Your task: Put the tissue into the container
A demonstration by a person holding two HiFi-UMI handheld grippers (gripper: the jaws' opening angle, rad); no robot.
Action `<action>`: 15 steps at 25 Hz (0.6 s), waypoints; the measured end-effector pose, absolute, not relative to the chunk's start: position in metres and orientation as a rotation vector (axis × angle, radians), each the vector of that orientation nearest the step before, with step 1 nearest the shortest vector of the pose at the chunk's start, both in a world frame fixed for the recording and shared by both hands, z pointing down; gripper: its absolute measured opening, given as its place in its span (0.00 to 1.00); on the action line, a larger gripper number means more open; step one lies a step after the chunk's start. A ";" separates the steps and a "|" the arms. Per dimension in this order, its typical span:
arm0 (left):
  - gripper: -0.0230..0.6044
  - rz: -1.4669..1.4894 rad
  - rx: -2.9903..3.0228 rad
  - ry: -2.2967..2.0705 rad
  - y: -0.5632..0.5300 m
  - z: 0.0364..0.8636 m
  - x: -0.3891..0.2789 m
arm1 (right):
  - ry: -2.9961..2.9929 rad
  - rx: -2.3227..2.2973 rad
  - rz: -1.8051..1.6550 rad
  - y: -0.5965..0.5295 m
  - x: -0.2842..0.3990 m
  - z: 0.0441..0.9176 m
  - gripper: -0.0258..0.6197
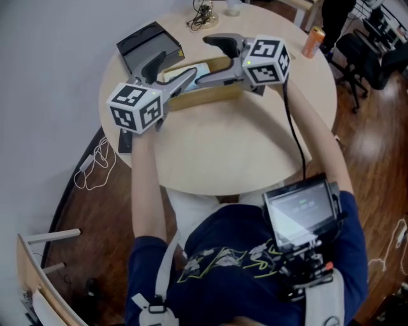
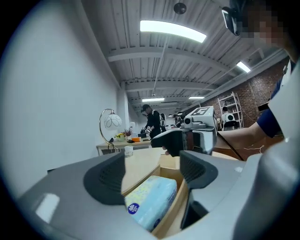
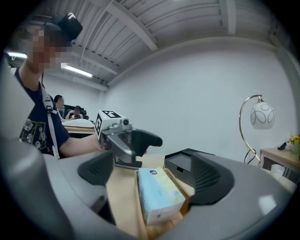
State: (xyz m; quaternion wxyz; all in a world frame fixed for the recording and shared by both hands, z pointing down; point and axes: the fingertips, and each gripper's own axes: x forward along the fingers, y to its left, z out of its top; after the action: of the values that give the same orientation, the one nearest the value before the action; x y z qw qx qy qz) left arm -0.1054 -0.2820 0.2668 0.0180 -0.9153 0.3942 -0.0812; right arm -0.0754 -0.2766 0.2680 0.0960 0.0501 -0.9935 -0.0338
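Note:
A light blue tissue pack (image 1: 191,70) lies lengthwise in an open wooden container (image 1: 207,95) at the far side of the round table. My left gripper (image 1: 173,71) reaches in from the left. Its jaws stand open on either side of the tissue pack (image 2: 152,201), and the pads do not touch it. My right gripper (image 1: 213,62) comes from the right, facing the left one. It is open too, with the tissue pack (image 3: 159,194) low between its spread fingers (image 3: 211,180) and free of them. The container's wall (image 3: 123,197) runs beside the pack.
A black box (image 1: 150,46) stands just behind the container, also seen as the black box (image 3: 187,161). Cables (image 1: 203,16) and an orange can (image 1: 313,42) sit at the table's far edge. A dark flat device (image 1: 125,141) lies at the left rim. A lamp (image 2: 111,122) stands by the wall.

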 end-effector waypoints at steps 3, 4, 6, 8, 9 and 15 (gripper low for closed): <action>0.04 -0.181 -2.793 1.197 -0.257 0.257 -0.103 | -3.000 0.207 -0.137 -0.256 -0.068 0.256 0.04; 0.04 -0.158 -2.799 1.173 -0.249 0.256 -0.100 | -3.045 0.214 -0.128 -0.247 -0.064 0.251 0.04; 0.04 -0.149 -2.825 1.129 -0.235 0.257 -0.093 | -3.108 0.186 -0.090 -0.230 -0.060 0.245 0.04; 0.04 -0.156 -2.834 1.102 -0.225 0.259 -0.085 | -3.124 0.176 -0.079 -0.217 -0.057 0.243 0.04; 0.04 -0.158 -2.838 1.087 -0.220 0.259 -0.082 | -3.129 0.169 -0.071 -0.211 -0.056 0.244 0.04; 0.04 -0.113 -2.927 0.997 -0.194 0.277 -0.065 | -3.116 0.166 0.000 -0.187 -0.048 0.275 0.04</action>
State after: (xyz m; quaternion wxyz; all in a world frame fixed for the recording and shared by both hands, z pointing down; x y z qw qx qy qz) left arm -0.0651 -0.1937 0.2771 0.0236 -0.9457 0.3222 -0.0364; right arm -0.0484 -0.1869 0.2752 0.0108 0.0531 -0.9985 0.0001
